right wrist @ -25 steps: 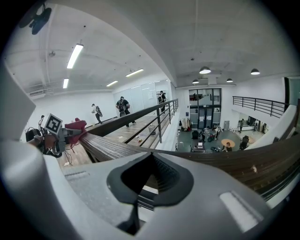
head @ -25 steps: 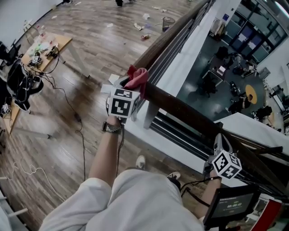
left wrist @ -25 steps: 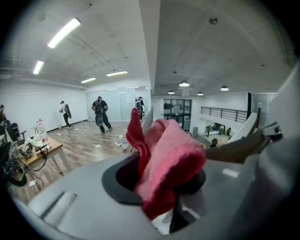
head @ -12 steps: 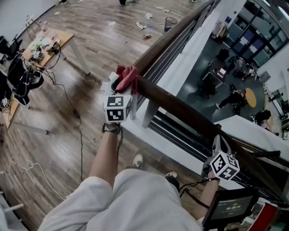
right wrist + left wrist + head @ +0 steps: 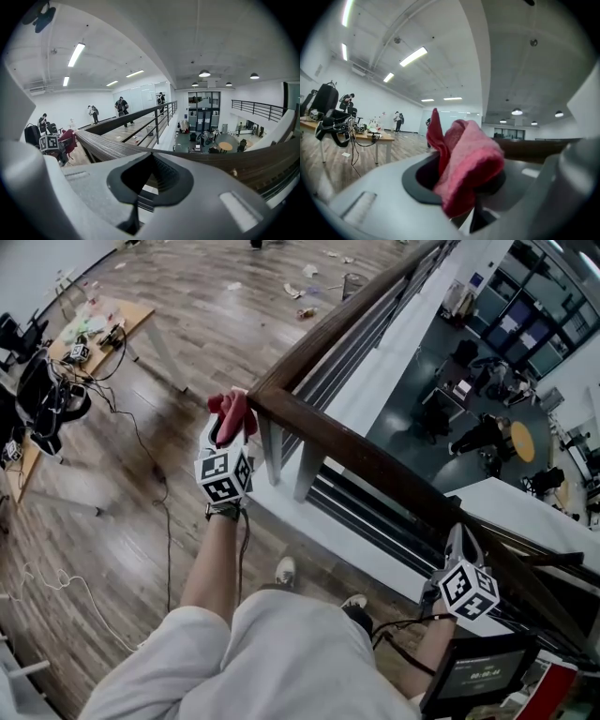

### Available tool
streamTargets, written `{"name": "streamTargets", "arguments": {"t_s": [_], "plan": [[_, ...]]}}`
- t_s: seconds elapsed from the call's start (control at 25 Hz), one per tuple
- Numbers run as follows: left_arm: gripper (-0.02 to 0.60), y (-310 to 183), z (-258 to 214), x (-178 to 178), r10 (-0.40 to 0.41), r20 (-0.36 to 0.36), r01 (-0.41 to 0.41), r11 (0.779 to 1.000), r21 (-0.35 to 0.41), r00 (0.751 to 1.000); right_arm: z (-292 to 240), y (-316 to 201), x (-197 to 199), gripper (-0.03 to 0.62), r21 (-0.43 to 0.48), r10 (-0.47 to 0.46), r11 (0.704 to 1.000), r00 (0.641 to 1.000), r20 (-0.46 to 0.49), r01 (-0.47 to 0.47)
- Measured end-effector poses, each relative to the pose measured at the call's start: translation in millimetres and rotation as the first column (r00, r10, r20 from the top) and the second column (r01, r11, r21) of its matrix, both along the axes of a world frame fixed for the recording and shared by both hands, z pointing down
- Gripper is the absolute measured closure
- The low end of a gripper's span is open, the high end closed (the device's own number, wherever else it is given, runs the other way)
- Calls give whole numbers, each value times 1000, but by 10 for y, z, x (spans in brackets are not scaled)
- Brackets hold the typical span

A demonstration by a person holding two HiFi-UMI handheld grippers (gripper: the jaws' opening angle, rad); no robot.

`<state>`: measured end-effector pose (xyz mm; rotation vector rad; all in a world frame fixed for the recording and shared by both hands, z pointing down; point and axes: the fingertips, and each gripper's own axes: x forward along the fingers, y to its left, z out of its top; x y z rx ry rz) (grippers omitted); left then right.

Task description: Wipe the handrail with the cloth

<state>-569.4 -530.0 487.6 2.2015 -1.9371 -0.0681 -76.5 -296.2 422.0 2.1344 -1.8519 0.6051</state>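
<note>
Two handheld grippers are at a dark wooden handrail (image 5: 375,463) above an open atrium. The left gripper (image 5: 228,430) has its jaws clamped on a bunched pink cloth (image 5: 232,412), held just beside the rail's corner, on the floor side. The right gripper (image 5: 457,542) sits farther along the rail, jaws closed together on nothing.

A wooden table (image 5: 111,329) cluttered with gear stands over to the left on the plank floor (image 5: 112,549), with a black cable (image 5: 167,521) trailing past it. Scraps of litter (image 5: 298,292) lie further off. Down on the lower level sits what looks like a round yellow table (image 5: 518,440).
</note>
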Motion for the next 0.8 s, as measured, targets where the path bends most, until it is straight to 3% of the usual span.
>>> {"name": "streamTargets", "arguments": {"t_s": [0.32,0.8], "plan": [[434,-93,80,154,11,-125,-15,999,-35,992,53,169,181,591,-6,22,1000,1000,15,-22],[446,-33,36,265,-34,-171,24,998,-60,985,39,145,148,591,12,-65,998,996,61,65]]}}
